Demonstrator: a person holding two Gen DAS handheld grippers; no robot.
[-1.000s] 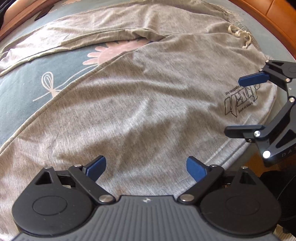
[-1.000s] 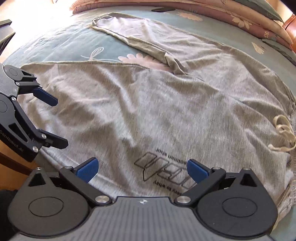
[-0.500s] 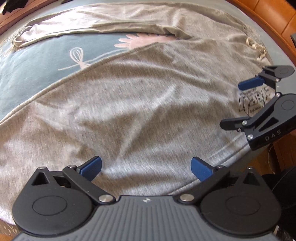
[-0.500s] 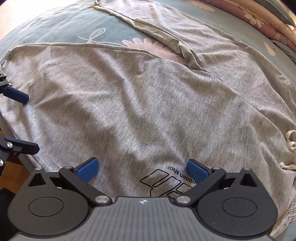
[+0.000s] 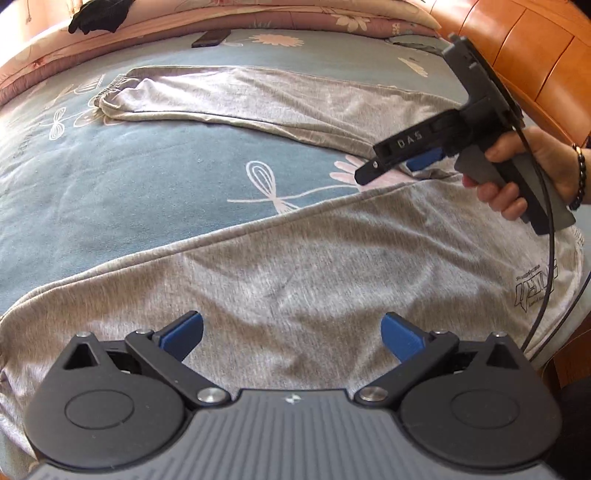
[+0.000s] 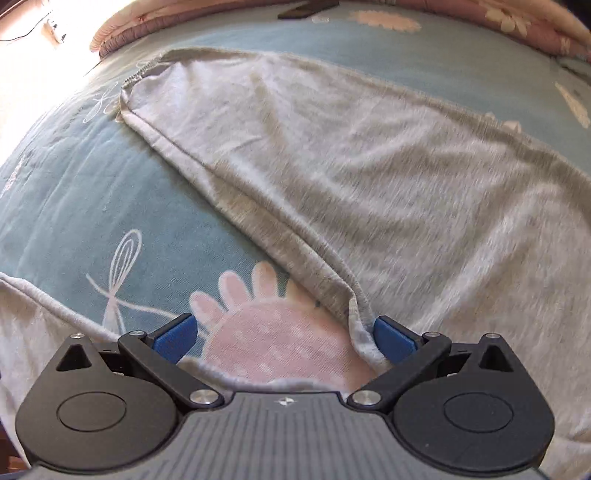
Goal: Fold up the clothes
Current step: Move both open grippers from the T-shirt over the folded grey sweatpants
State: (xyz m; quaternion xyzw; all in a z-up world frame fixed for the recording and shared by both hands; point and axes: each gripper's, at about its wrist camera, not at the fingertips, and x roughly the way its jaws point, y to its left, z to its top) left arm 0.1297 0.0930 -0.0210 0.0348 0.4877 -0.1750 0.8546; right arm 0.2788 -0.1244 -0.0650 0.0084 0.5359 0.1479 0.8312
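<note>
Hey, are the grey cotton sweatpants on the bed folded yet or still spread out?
Spread out, not folded. The grey cotton sweatpants lie flat on the blue floral bedsheet, legs splayed apart in a V with sheet showing between them.

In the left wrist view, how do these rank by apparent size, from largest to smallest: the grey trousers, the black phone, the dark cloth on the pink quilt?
1. Grey trousers, by far the largest.
2. Dark cloth.
3. Black phone.

The cloth and phone both lie far from the camera and look nearly alike, so their order is unsure.
</note>
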